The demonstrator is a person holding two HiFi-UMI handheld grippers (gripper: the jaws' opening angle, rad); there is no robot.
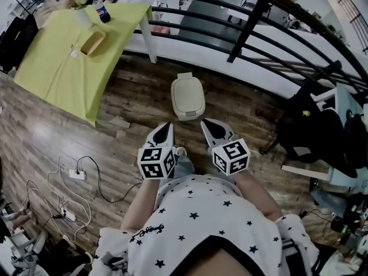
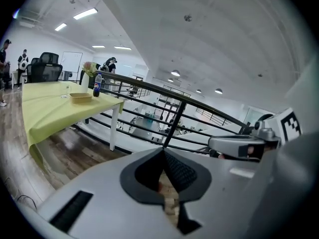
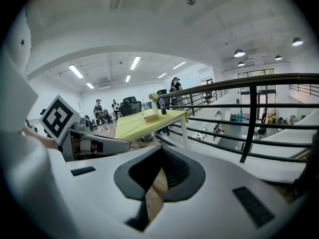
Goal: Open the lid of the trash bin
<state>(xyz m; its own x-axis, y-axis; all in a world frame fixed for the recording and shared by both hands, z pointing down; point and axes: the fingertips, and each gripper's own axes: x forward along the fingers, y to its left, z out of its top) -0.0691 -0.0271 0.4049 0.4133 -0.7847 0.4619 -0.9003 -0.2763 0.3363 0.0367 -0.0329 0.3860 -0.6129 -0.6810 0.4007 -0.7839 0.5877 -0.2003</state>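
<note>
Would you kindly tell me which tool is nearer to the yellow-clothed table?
Left. In the head view the left tool lies below and to the right of the table; the right tool lies farther right, beyond the left one.

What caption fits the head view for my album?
Left tongs and right tongs, both shut, point at the closed trash bin.

Left gripper (image 1: 167,126) and right gripper (image 1: 207,123): I hold them side by side ahead of my torso, near each other but apart, tips angled forward and down. Both jaw pairs closed tip to tip, nothing between. Left forearm (image 1: 142,203) and right forearm (image 1: 260,191) tucked close.
</note>
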